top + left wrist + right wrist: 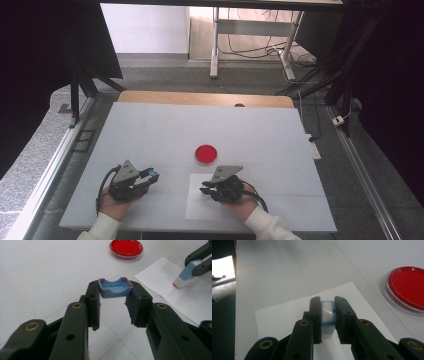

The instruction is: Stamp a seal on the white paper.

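Left gripper view: left claw (115,301) pinches the light, rigid cap (115,287) by its sides (slippery plastic); right claw (327,308) clamps the stamp (327,315) mid-body.

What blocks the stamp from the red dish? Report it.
Nothing visible. The stamp, shut in the right tongs, rests its tip on the white paper; bare table lies between it and the red dish.
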The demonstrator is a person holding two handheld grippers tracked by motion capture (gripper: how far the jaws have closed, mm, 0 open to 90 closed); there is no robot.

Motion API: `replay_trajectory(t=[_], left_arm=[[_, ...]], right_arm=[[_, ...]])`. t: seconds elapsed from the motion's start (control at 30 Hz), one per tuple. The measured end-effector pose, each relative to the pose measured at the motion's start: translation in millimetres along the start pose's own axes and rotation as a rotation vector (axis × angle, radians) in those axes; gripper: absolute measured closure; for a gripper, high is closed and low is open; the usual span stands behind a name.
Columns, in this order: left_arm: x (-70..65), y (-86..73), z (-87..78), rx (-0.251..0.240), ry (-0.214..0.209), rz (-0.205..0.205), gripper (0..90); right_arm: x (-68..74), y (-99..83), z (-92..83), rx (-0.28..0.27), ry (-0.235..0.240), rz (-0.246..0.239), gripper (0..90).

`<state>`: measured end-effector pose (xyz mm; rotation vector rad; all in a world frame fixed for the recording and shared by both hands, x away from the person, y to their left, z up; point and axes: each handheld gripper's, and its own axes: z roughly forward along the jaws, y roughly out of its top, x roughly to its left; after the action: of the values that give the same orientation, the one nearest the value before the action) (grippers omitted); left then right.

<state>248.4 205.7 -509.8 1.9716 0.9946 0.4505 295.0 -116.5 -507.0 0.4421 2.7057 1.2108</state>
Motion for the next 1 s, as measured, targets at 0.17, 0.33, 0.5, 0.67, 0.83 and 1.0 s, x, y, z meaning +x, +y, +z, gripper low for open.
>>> replay_trajectory(t=[0.17, 0.33, 0.5, 0.67, 0.83, 1.0], left_arm=[[0.1, -0.1, -0.1, -0.001, 0.002, -0.002, 64.0], [0.8, -0.4, -0.1, -0.003, 0.004, -0.004, 63.9], [1.2, -0.6, 0.6, 0.0, 0.004, -0.002, 63.9], [0.1, -0.4, 1.4, 0.002, 0.002, 0.002, 63.9], [-1.4, 0.3, 1.0, -0.001, 0.0, 0.006, 63.9], [-2.4, 0.6, 1.2, 0.0, 0.0, 0.01, 63.9]], right_arm=[[0.0, -0.2, 0.1, -0.004, -0.001, -0.005, 76.5], [-0.7, 0.1, -0.9, -0.008, 0.005, -0.004, 76.3], [-5.1, 3.0, -13.1, -0.082, 0.011, 0.035, 76.1], [-10.1, 4.3, -23.4, -0.134, 0.01, 0.078, 76.1], [-7.9, 4.8, -22.4, -0.137, 0.02, 0.069, 76.1], [-7.2, 4.9, -22.1, -0.142, 0.025, 0.075, 76.0]])
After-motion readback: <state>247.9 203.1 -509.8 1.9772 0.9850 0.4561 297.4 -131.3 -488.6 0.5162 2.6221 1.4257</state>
